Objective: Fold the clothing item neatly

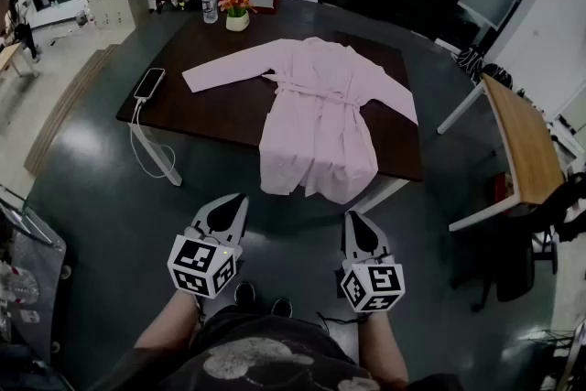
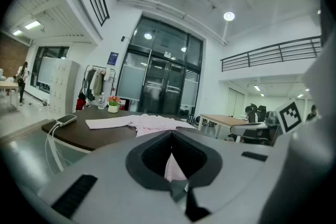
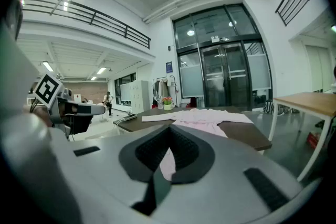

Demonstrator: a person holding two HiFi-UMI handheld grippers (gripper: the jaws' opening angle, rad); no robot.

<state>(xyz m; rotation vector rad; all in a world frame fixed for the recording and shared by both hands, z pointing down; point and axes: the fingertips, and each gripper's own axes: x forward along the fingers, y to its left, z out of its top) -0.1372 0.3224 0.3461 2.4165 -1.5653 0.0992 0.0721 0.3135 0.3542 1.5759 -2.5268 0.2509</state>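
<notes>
Pink robe (image 1: pixel 316 119) lies mid-frame on the table (image 1: pixel 220 110), above and apart from left gripper (image 1: pixel 236 200) and right gripper (image 1: pixel 352 218), both pressed together.

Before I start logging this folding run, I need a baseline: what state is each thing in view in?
robe: unfolded, spread flat on the table, sleeves out, hem hanging over the near edge.
phone: lying flat at the table's left corner.
water bottle: upright.
flower pot: upright.
left gripper: shut, empty, short of the table.
right gripper: shut, empty, short of the table.
</notes>
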